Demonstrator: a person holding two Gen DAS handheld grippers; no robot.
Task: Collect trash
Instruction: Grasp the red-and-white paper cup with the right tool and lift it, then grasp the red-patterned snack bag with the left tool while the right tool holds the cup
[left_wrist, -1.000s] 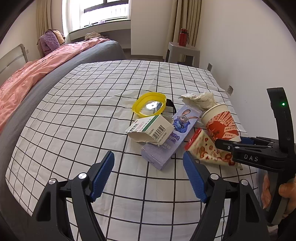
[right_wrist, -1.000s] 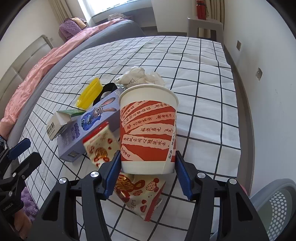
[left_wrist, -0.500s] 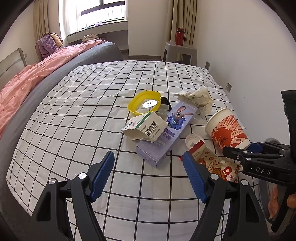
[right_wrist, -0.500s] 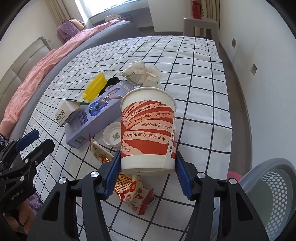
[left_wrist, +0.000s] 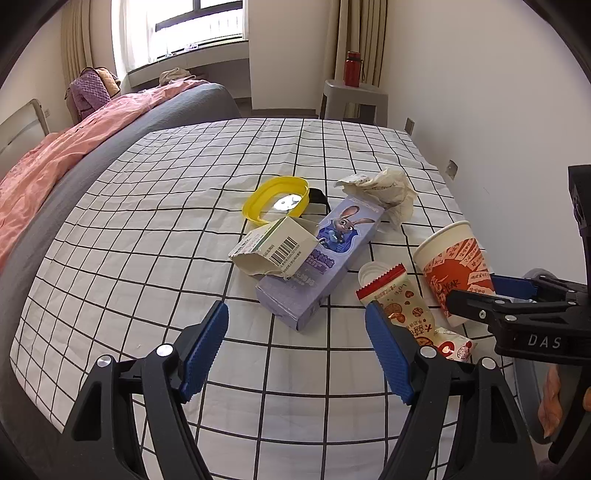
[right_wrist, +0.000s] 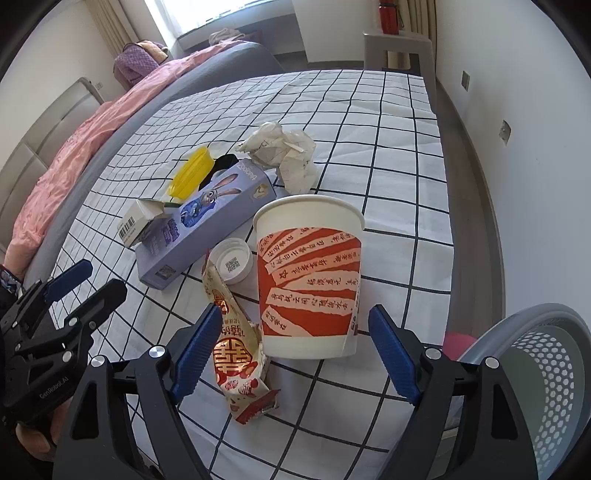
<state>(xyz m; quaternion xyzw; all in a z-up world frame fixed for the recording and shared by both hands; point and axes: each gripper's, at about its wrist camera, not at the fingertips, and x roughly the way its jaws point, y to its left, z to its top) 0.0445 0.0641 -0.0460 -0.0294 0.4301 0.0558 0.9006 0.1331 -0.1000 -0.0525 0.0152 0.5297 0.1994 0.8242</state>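
- The right tool is opening its jaws; the red and white paper cup stands between them, and there is a gap at each side, so the blue pads do not press on it.
- The cup stands upright on the checked cloth, close to the near right edge.
- Just left of the cup lies a red and cream snack wrapper; its near end passes beside the left finger of the right tool.
- A white bottle cap lies beyond the wrapper, close to the cup's left side.
- Further to the left and far is a long purple box with a cartoon rabbit, and a small white carton with a barcode leans on it.
- Behind the purple box are a yellow lid and a crumpled paper.
- At the near right, below the edge of the cloth, is a grey perforated bin.
- The left tool is wide open and holds nothing; it hangs above bare cloth, near side of the purple box.
- Far left is a bed with a pink cover.
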